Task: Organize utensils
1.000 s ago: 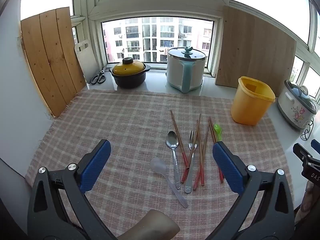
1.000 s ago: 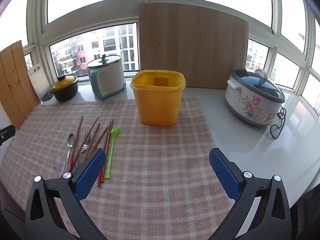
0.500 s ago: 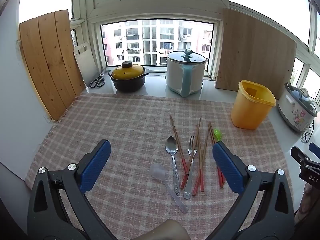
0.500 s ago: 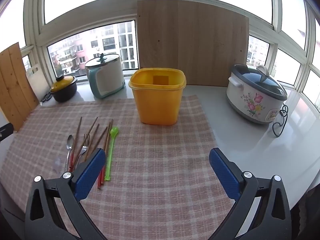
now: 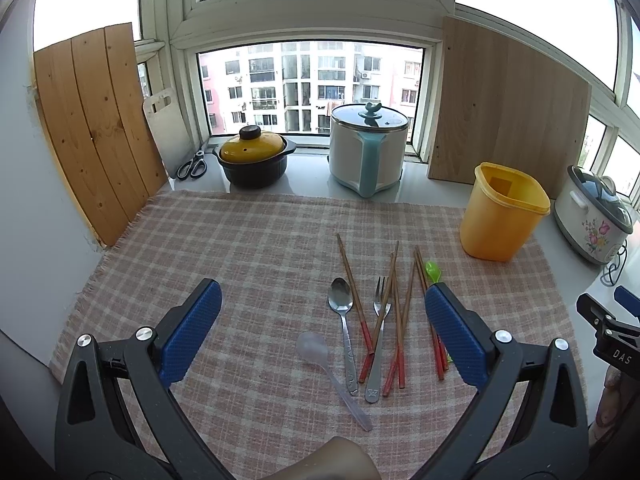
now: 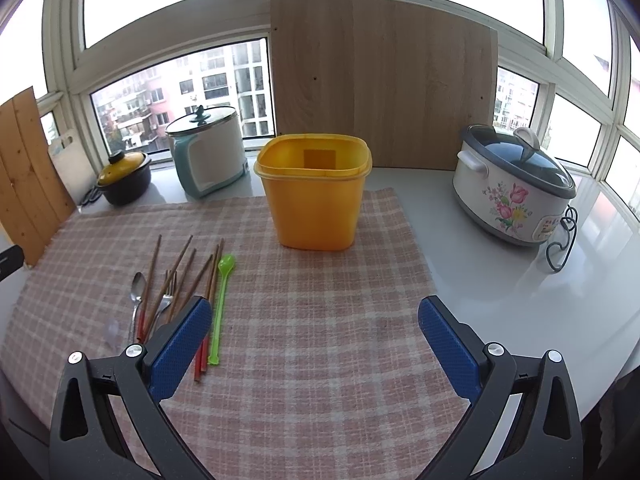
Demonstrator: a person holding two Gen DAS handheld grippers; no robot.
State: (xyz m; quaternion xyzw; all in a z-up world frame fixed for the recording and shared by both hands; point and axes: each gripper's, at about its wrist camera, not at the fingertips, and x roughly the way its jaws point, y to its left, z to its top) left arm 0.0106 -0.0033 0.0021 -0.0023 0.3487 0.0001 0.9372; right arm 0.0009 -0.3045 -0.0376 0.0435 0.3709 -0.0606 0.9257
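Both of my cameras have drawn back and risen a little since a second ago, so the utensils sit slightly lower and smaller in the left view and the yellow bin [image 6: 314,196] stands a touch farther off in the right one. Nothing on the cloth has shifted.

My left gripper [image 5: 322,330] hangs above the checked cloth [image 5: 240,248] with its jaws wide apart and nothing between them. My right gripper [image 6: 314,344] is likewise spread wide and holds nothing, over the bare right part of the cloth.

All the utensils lie loose on the cloth in one cluster, near the yellow bin but apart from it. I see a clear plastic spoon [image 5: 320,360] nearest me, a metal spoon [image 5: 343,320] beside it, a fork [image 5: 378,340] and several red-tipped chopsticks [image 5: 396,320] crossing one another. A green spoon [image 6: 219,304] lies at the right edge of the cluster; in the left view my right-hand pad hides most of it.

The bin stands upright on the far right part of the cloth, and I can see no utensil in it. Behind, on the sill, stand a yellow-lidded pot [image 5: 254,158], a white cooker [image 5: 368,148] and scissors [image 5: 193,166]. A flowered cooker [image 6: 514,192] sits on the counter to the right, off the cloth.
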